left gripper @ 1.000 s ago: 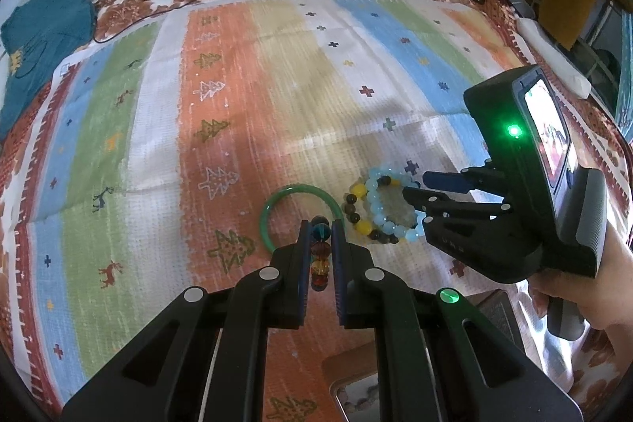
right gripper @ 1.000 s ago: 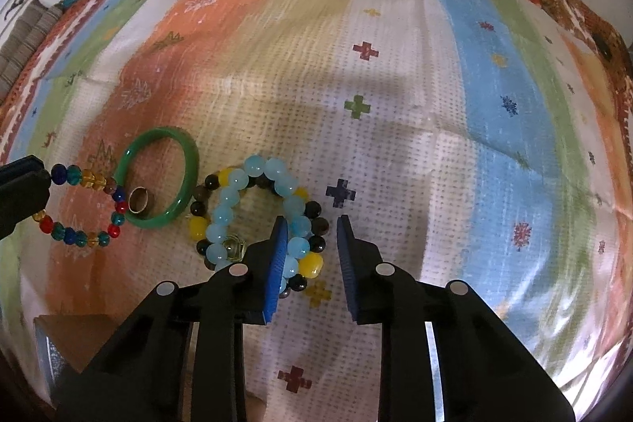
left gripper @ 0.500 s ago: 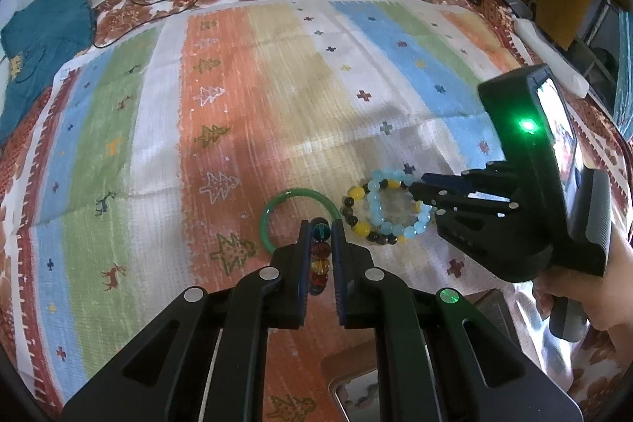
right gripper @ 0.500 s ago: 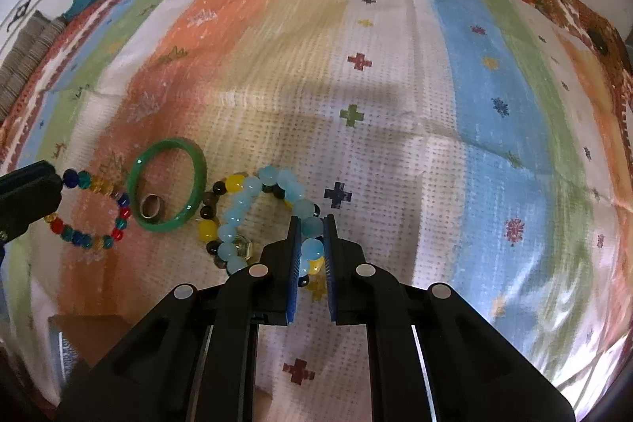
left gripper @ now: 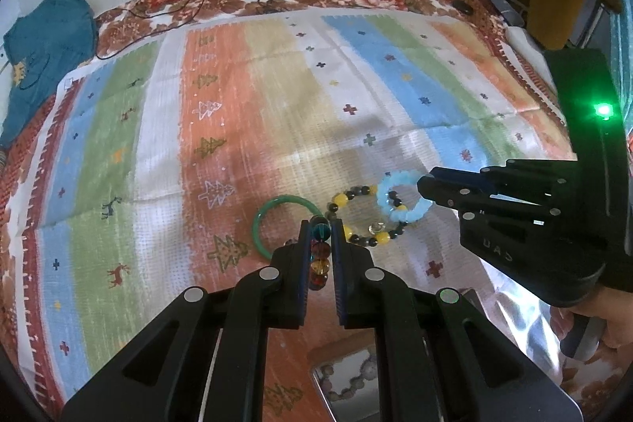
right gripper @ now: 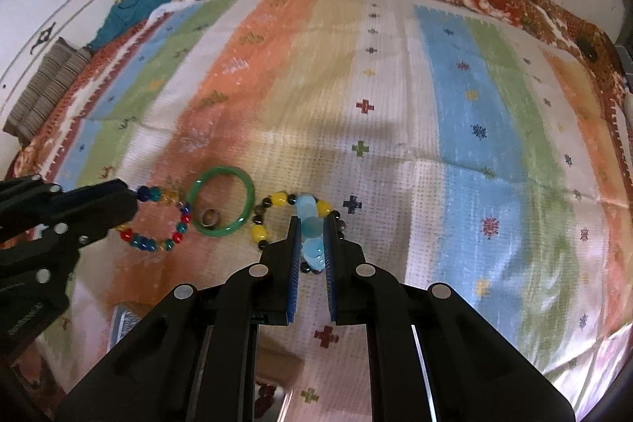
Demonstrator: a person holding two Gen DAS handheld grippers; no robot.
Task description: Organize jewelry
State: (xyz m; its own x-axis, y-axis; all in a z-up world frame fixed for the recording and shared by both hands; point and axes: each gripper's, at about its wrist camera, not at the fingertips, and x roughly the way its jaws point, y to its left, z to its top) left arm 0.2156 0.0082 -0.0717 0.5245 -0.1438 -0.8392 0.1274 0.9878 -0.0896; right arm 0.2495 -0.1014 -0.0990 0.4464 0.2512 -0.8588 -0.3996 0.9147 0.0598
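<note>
Right wrist view shows the right gripper [right gripper: 308, 248] clamped on the pale blue bead bracelet [right gripper: 310, 236], lifted off the striped cloth [right gripper: 455, 129]; the yellow-and-dark bead bracelet [right gripper: 277, 201] lies under it and may be tangled with it, so it could be dragged along. The left gripper [left gripper: 319, 252] is closed on the multicoloured bead bracelet [right gripper: 158, 220], just beside the green bangle [right gripper: 221, 200] and small ring [right gripper: 209, 217]. Round beads could roll out of either grip if swung quickly.

pale blue bracelet [right gripper: 309, 224]: lifted | green bangle [right gripper: 221, 201]: flat on cloth
</note>
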